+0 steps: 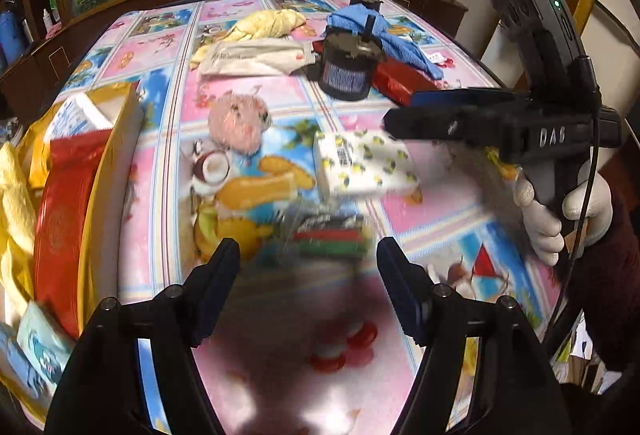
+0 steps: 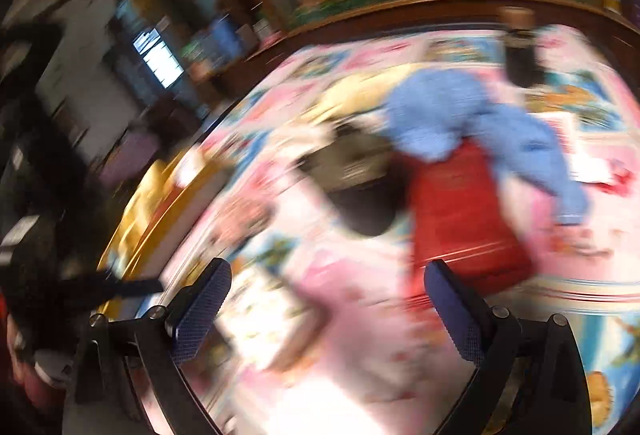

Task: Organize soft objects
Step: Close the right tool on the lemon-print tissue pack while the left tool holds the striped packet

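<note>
Soft objects on the patterned table [image 1: 168,139]: one pink plush toy [image 1: 239,123], one blue towel [image 1: 394,35], one yellow cloth [image 1: 268,23], one white cloth [image 1: 252,57].
Plush toy, fuzzy and round, lies near the black jar [image 1: 346,69], at its left; towel crumpled behind it. Left gripper [image 1: 308,263] and right gripper [image 2: 328,287] both gape wide, holding nothing.

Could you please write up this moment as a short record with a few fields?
surface: table under a cartoon-print cloth
soft items: pink plush toy, blue towel, yellow cloth, white cloth
other items: black jar, red box
left claw: open, empty
right claw: open, empty; view blurred
</note>
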Available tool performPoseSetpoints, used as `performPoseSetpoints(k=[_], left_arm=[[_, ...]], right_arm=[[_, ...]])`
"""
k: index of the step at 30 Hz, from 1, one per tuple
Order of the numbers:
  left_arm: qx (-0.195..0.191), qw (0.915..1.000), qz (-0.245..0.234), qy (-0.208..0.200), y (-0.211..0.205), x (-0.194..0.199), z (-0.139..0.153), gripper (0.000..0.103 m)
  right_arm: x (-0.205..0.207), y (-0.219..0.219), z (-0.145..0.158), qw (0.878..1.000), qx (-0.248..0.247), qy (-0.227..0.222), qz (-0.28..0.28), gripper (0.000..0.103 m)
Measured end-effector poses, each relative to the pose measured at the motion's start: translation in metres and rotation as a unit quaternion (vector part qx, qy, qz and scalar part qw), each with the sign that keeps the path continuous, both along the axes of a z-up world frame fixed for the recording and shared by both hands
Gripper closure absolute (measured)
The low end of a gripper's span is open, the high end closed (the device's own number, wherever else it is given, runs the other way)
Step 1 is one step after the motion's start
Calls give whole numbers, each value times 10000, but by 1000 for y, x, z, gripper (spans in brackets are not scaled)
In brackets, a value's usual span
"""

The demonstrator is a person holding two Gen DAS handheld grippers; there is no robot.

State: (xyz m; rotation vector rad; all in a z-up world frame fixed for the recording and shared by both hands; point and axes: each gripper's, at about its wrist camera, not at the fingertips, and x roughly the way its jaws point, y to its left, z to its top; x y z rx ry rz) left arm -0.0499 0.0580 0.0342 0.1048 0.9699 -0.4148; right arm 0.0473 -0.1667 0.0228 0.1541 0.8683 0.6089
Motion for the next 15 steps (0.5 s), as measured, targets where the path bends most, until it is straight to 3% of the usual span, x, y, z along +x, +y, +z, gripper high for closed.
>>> performPoseSetpoints(k=[3,7,10,12,14,15], left_arm=[[-67,10000,23,1,12,-9,0,33],[-145,9999,84,-30,16,-11,1,33],[-162,9998,10,-62,9,-9,1,33],[-111,9999,-65,-61,1,-5,-3,31],[-44,9999,-133,-16,-8,0,-9,28],[13,9998,-200,13,-14,3,-13,27]], right_arm=[[-14,44,-4,9963,-565,-59,639,5],[-17,77,-15,9909,-966,-36,937,6],[-13,87,-24,9873,-1292,79,921,26],[-14,79,-22,9898,-1179,123,787,36],[-16,64,-19,9922,-1066,194,614,57],[-17,55,-17,9935,-999,235,491,62]])
